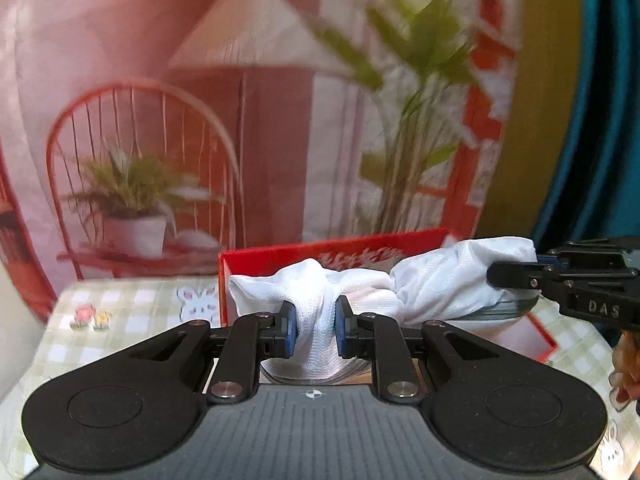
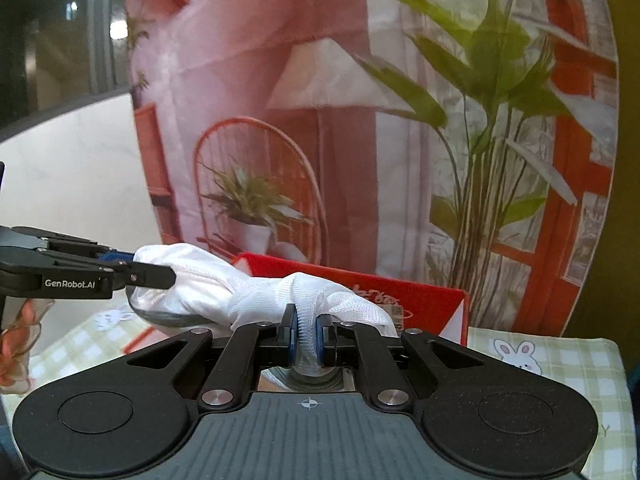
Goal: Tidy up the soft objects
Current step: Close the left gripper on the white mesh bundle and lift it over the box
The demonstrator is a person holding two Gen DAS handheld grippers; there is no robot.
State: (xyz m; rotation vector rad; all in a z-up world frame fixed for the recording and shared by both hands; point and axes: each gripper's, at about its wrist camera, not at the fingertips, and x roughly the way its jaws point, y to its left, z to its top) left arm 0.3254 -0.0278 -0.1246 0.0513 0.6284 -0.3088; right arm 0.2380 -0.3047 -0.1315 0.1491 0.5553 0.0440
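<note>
**Two grippers lift one white cloth**

Left wrist view: the left gripper (image 1: 313, 330) pinches the white cloth (image 1: 372, 288) in front of the red box (image 1: 288, 258). The right gripper (image 1: 516, 276) grips its other end.

Right wrist view: both pinch the cloth tight above the box. I think it is not put away yet.
</note>
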